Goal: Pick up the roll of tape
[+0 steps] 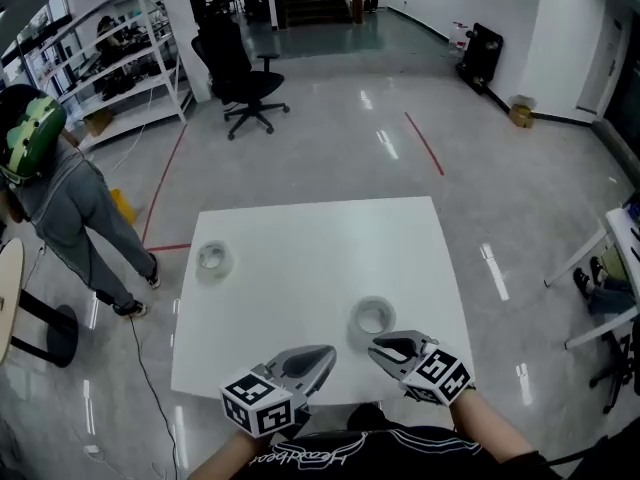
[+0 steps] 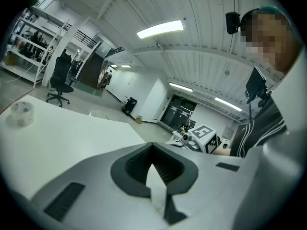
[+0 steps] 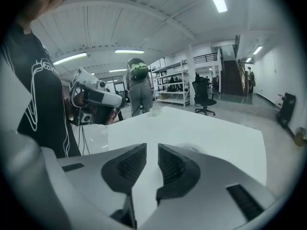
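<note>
White table (image 1: 300,248) holds tape roll (image 1: 372,317) flat, hole up; right gripper (image 1: 378,346) empty, slightly parted.

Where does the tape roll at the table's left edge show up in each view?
Head view: tape roll mid-left, by the left edge of the table.
Left gripper view: roll at the far left, on the tabletop.
Right gripper view: roll small, upper centre, at the table's far end.
Shared landmark: the black office chair, in all three views.
</note>
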The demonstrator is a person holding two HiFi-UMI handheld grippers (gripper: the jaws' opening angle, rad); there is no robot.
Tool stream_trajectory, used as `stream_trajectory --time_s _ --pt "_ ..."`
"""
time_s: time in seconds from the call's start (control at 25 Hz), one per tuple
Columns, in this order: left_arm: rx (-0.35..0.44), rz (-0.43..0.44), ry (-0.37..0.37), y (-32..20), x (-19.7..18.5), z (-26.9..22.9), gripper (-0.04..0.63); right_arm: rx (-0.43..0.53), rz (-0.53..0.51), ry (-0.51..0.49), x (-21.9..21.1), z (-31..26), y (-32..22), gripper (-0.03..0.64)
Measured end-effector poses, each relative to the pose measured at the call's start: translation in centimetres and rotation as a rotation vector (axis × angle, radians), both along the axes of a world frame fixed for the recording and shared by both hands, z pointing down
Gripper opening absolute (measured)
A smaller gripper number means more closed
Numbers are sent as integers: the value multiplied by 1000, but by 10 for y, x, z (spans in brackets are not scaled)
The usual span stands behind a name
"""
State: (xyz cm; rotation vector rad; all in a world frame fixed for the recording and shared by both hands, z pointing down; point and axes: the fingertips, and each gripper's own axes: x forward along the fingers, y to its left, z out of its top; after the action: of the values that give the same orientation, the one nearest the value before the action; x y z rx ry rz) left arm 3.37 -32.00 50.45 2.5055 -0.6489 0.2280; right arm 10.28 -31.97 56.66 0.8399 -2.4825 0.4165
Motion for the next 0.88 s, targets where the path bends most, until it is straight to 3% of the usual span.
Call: stream_trajectory --time_s 0.12,0.28,0.48,0.72,0.88 --pt "-23 -36 9 -7 -9 4 3 14 -70 157 -3 20 -12 126" --pt "-28 -72 23 -17 -17 5 3 24 -160 342 -8 54 -28 144" --pt "-38 -95 26 -20 -23 7 3 -57 -184 450 -8 91 -37 144" --pt "-40 -134 29 -20 -34 5 3 -26 -236 619 -4 107 -39 138" --pt "-40 -155 35 -20 -41 4 3 -40 -240 648 -3 109 -40 135"
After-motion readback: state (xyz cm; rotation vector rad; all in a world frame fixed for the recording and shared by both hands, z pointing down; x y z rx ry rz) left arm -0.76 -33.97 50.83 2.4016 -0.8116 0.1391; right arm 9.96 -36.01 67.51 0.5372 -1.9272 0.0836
